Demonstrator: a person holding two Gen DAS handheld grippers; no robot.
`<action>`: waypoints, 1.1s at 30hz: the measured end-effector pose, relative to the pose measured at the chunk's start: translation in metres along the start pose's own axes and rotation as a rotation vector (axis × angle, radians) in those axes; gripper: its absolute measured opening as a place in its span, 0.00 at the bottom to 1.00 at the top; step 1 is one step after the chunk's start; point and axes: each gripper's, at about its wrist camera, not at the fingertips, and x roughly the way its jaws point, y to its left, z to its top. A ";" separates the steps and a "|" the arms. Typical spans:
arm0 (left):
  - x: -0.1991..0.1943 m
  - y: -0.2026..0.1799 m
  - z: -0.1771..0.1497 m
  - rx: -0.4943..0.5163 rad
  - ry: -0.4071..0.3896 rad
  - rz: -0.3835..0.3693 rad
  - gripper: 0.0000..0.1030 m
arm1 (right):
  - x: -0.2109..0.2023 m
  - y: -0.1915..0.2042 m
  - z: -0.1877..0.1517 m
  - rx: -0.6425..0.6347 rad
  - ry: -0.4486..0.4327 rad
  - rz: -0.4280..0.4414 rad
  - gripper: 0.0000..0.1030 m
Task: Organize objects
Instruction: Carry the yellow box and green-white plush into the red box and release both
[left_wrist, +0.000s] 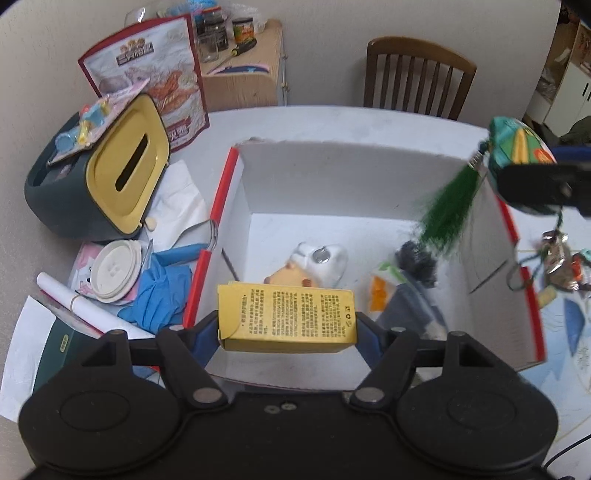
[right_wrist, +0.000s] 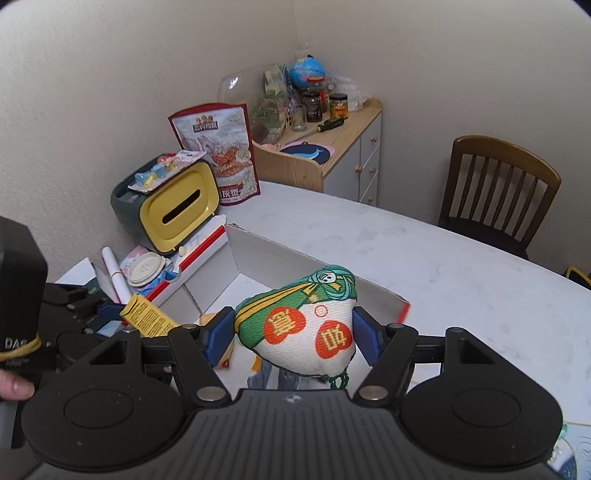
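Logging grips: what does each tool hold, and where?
Left tool: yellow box, clamped across its short ends. Right tool: embroidered pouch, by its sides.

One open cardboard box (left_wrist: 332, 177), white inside, red-edged, mid-tabletop. In it: one plush toy (left_wrist: 314, 262), one dark fuzzy item (left_wrist: 417, 262), one orange packet (left_wrist: 378, 295).

Two grippers: left gripper (left_wrist: 287, 325) clamps one yellow carton (left_wrist: 286, 317); right gripper (right_wrist: 293, 336) clamps one embroidered sachet (right_wrist: 299, 328) with one green tassel (left_wrist: 447, 214).

Left edge of tabletop: one tissue box (left_wrist: 92, 181), one snack bag (left_wrist: 147, 74), one round white lid (left_wrist: 114, 271), one blue glove (left_wrist: 159, 295), one paper roll (left_wrist: 70, 299).

One chair (right_wrist: 498, 188). One side cabinet (right_wrist: 351, 147) carrying one globe (right_wrist: 307, 72), three jars (right_wrist: 314, 105), one screwdriver (right_wrist: 330, 124).
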 end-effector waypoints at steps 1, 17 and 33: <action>0.004 0.000 0.000 0.004 0.005 0.002 0.71 | 0.008 0.000 0.001 0.001 -0.002 0.004 0.66; 0.052 -0.007 -0.003 0.054 0.076 0.019 0.69 | 0.110 0.002 -0.018 0.050 0.132 -0.027 0.66; 0.053 -0.015 -0.006 0.101 0.071 0.026 0.69 | 0.133 0.000 -0.043 0.056 0.213 -0.024 0.68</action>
